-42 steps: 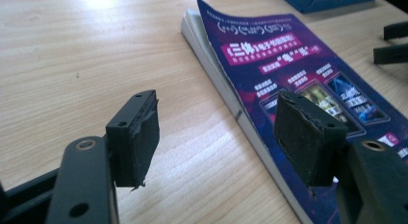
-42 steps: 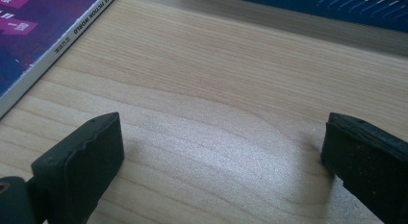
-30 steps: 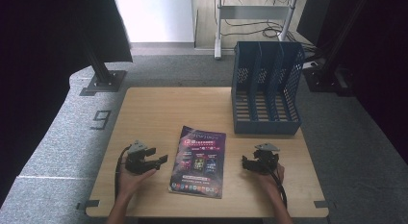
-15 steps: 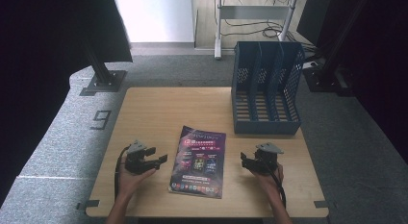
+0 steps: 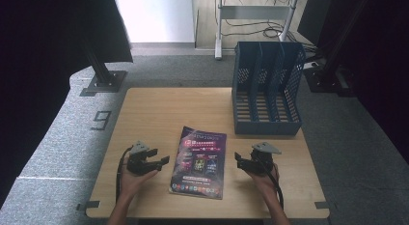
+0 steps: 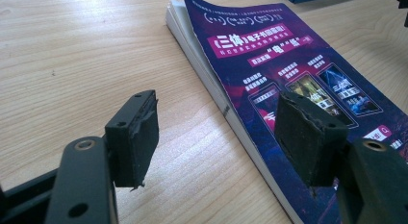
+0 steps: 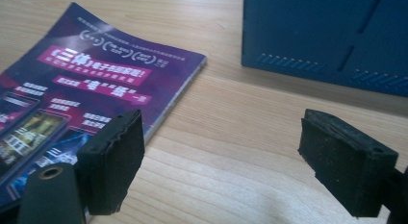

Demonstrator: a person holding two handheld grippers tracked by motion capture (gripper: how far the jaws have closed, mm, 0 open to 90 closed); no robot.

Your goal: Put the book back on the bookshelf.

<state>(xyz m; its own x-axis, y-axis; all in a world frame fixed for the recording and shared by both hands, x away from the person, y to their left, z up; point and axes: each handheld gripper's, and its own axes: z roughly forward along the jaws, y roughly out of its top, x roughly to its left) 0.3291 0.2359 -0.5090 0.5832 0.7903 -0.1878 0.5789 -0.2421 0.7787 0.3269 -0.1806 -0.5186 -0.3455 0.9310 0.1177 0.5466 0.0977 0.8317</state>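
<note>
A purple-covered book (image 5: 200, 162) lies flat near the table's front edge, between my two grippers. My left gripper (image 5: 159, 156) rests just left of it, open, its jaws pointing at the book's left edge. In the left gripper view that gripper (image 6: 216, 108) is wide open over the book (image 6: 288, 56), whose cover corner curls up. My right gripper (image 5: 238, 161) sits just right of the book, also open with nothing held. In the right gripper view it (image 7: 223, 137) faces the book's corner (image 7: 110, 70) and bare wood.
A blue slotted file rack (image 5: 266, 90) stands at the table's back right, its low front wall (image 7: 327, 36) close ahead of the right gripper. The wooden table (image 5: 164, 114) is bare at the back left. Grey carpet and stand legs surround it.
The right gripper has edged slightly left toward the book. The left gripper and the book have hardly moved.
</note>
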